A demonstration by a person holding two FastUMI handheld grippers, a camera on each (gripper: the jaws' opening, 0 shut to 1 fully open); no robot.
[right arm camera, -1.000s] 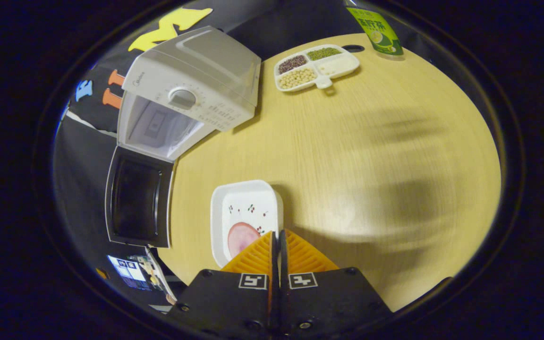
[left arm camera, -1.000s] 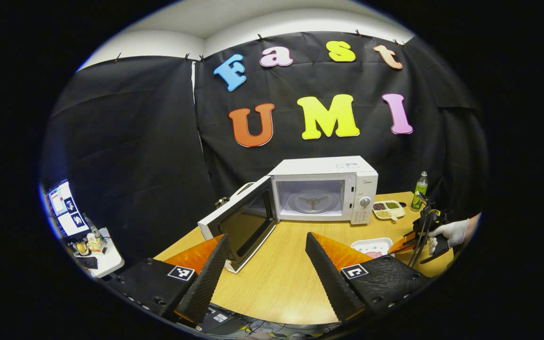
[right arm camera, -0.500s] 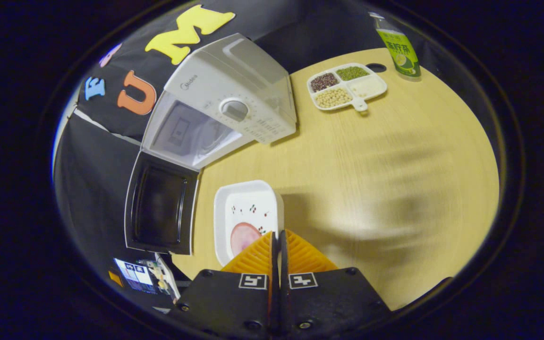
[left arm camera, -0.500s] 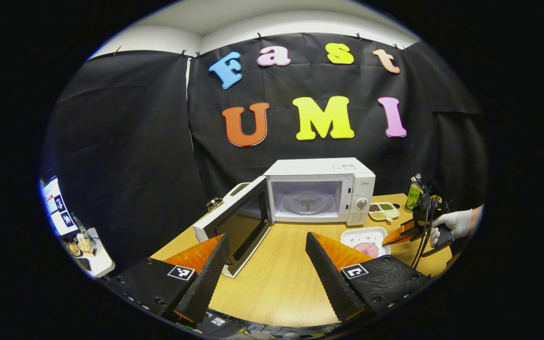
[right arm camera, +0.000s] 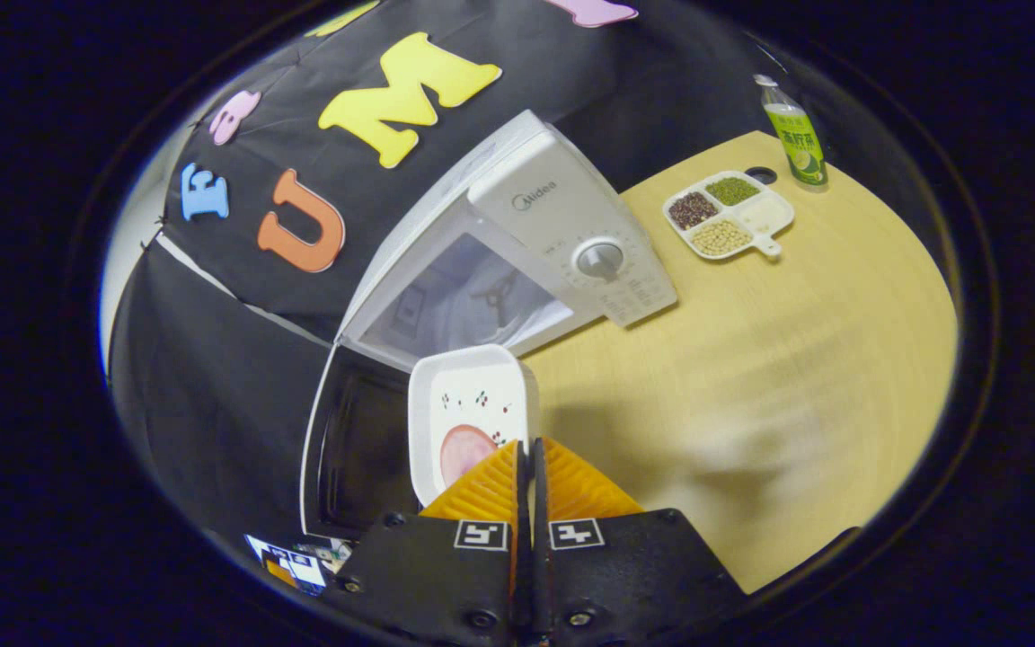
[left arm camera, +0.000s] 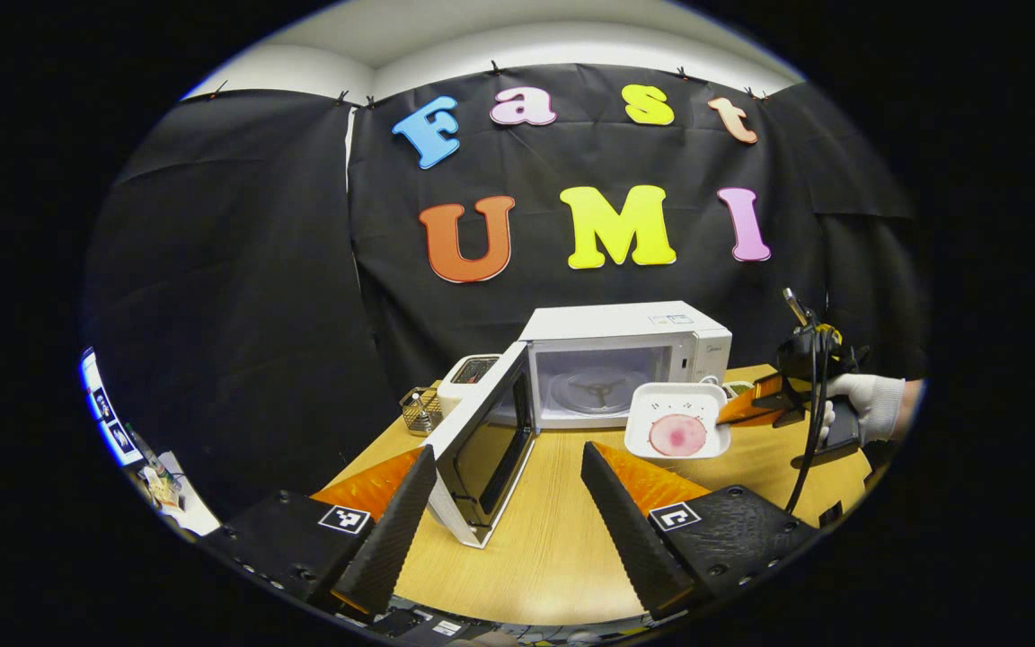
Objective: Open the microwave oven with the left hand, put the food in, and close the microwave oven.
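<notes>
White microwave stands at the centre of the left gripper view on a wooden table, its door swung wide to the left of the cavity, with the glass turntable visible inside. At the far left edge of that view a small side table carries clutter too small to tell. Just left of the microwave, behind the door, sit a wire basket and a white toaster-like box. At the bottom of the frame the left gripper has its fingers wide apart with nothing between them, low over the near table edge. Right of centre, a white dish with a pink slice of food is lifted off the table, in front of the microwave's lower right corner. The right gripper clamps the dish's right rim, held by a gloved hand at the right edge.

In the right gripper view, the door lies at lower left, the microwave tilts across the centre, and the dish sits in front of the open cavity, the food near its lower end. The right gripper is pressed together on the dish's near rim at bottom centre. At upper right a divided tray of beans and a green bottle stand well apart from the microwave.
</notes>
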